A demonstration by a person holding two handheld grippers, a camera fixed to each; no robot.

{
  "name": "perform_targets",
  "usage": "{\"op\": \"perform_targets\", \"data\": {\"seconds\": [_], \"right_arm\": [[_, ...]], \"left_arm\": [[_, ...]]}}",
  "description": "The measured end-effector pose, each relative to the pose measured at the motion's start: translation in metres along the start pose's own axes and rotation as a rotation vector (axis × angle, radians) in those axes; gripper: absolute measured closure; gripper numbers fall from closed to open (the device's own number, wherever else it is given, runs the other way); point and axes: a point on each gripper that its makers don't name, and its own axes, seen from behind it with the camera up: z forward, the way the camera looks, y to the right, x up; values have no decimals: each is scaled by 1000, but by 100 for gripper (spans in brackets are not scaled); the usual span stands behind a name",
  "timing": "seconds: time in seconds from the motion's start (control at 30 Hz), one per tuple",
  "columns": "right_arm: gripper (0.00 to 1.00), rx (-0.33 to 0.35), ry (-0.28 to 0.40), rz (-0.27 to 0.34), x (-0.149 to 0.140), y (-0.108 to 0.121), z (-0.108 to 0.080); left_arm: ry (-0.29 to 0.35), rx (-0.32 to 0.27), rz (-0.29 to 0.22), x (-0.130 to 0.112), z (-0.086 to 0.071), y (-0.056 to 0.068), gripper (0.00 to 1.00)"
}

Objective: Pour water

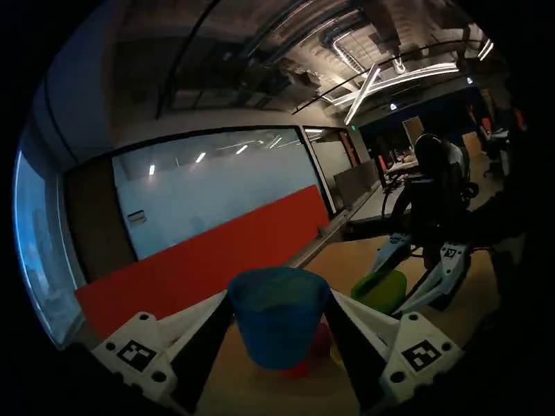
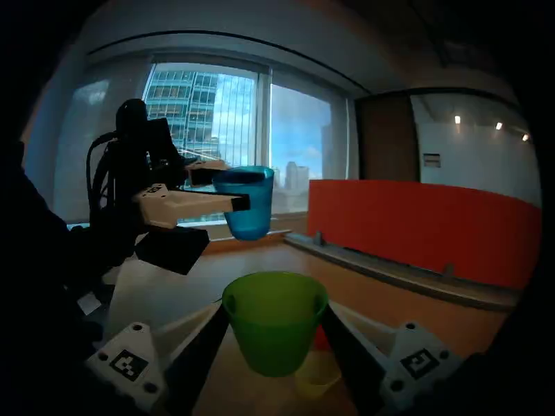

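Evidently, in the left gripper view, the left gripper [image 1: 277,305] has both fingers pressed against the sides of a blue cup [image 1: 277,319], which stands upright and is lifted clear of the wooden table [image 1: 361,260]. Whether the cup holds water cannot be told, since its inside is dim. Below it on the table sit a red cup [image 1: 300,367] and a yellow cup [image 1: 335,355], partly hidden behind the blue one. Farther off to the right, the right gripper [image 1: 388,288] holds a green cup [image 1: 380,291], mouth up. Beyond the table run a red partition [image 1: 229,256] and a glass wall, and a person [image 1: 433,159] sits in the background. In the right gripper view, that gripper's fingers are clamped on the green cup [image 2: 275,326], held level and low over the table, apparently as the receiving vessel. The left gripper [image 2: 236,194] appears up and to the left against the window [image 2: 208,118], carrying the blue cup [image 2: 244,201] higher than the green one and well apart from it. The higher hold suits a pour from above. The inspector judges that the pour has not begun: the blue cup shows no tilt and must first come over the green rim.
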Motion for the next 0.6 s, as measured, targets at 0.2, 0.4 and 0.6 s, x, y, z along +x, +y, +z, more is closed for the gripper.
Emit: {"op": "perform_targets", "data": {"seconds": [0.2, 0.4, 0.6], "right_arm": [[10, 14, 2, -4, 1, -5, 4], [10, 27, 8, -3, 2, -9, 8], [10, 39, 16, 0, 2, -12, 14]], "left_arm": [[12, 12, 69, 14, 0, -2, 13], [26, 26, 152, 30, 0, -6, 13], [32, 36, 219, 45, 2, -10, 13]]}}
